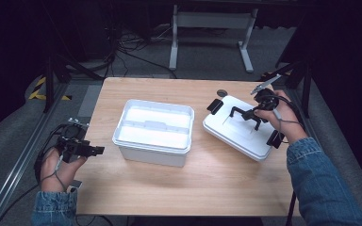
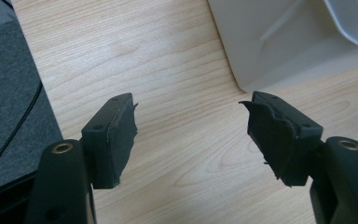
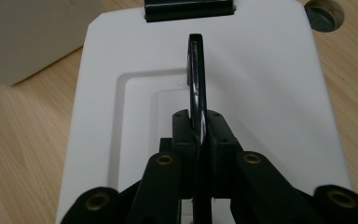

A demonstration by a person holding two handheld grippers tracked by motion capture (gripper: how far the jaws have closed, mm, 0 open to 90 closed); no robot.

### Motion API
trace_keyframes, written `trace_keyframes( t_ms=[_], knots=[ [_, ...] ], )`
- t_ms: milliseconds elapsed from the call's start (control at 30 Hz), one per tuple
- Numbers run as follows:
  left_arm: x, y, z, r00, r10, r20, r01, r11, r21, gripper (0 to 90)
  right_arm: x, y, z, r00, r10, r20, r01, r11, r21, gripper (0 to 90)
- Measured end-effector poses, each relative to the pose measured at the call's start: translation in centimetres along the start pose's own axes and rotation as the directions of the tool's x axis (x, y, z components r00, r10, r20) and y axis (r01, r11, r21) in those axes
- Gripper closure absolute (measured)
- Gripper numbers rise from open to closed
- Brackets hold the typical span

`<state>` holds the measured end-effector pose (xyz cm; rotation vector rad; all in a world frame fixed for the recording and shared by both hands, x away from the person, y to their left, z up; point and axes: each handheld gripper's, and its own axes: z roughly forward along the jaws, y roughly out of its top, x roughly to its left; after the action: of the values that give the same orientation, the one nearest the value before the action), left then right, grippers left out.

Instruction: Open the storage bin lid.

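A pale wooden table point(image 1: 169, 188) carries an open white box point(image 1: 153, 131) and, lying right of it, its lid point(image 1: 239, 133). The left tool point(image 2: 191, 135) gapes wide over bare wood. The right tool point(image 3: 198, 128) pinches the lid's black handle point(image 3: 196, 79).

Hand-held gripper point(image 3: 199, 133) clamped on lid handle point(image 3: 196, 74)

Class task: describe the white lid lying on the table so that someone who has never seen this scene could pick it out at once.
On the light wooden table, look right of the open white plastic box. There lies the flat white rectangular plastic lid, skewed to the table's edge. Unlike the deep box, it is shallow, has black clips at its ends, and its thin black handle is clamped in the right gripper.
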<state>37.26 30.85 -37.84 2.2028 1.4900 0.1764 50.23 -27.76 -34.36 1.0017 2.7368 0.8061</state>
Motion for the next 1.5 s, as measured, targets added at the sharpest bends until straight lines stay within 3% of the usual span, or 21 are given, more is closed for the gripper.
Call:
trace_keyframes(
  t_ms=[433,1067,1233,1300,1500],
  knots=[
    [0.3,-0.6,-0.4,0.9998,-0.02,-0.007,0.02,0.9998,-0.01,32.9,-1.8,-2.0,3.2,0.9982,0.061,0.003,-0.061,0.998,0.008,84.4],
    [0.3,-0.6,-0.4,0.9998,-0.02,-0.004,0.02,0.9998,-0.009,32.8,-2.4,-3.2,5.5,0.9941,0.105,-0.025,-0.105,0.994,0.022,83.9],
    [0.3,-0.6,-0.3,0.9998,-0.019,-0.002,0.019,0.9998,-0.01,32.9,-2.6,-3.3,5.4,0.9901,0.14,-0.014,-0.14,0.99,-0.004,73.3],
    [0.2,-0.5,-0.2,0.9999,-0.015,0.001,0.015,0.9999,-0.004,32.9,-2.6,-3.2,4.9,0.9904,0.136,0.023,-0.136,0.991,-0.017,64.0],
    [0.2,-0.4,-0.2,0.9999,-0.011,0.001,0.011,0.9999,-0.003,32.9,-2.6,-3.3,3.9,0.9885,0.133,0.073,-0.128,0.99,-0.059,56.1]
  ],
)
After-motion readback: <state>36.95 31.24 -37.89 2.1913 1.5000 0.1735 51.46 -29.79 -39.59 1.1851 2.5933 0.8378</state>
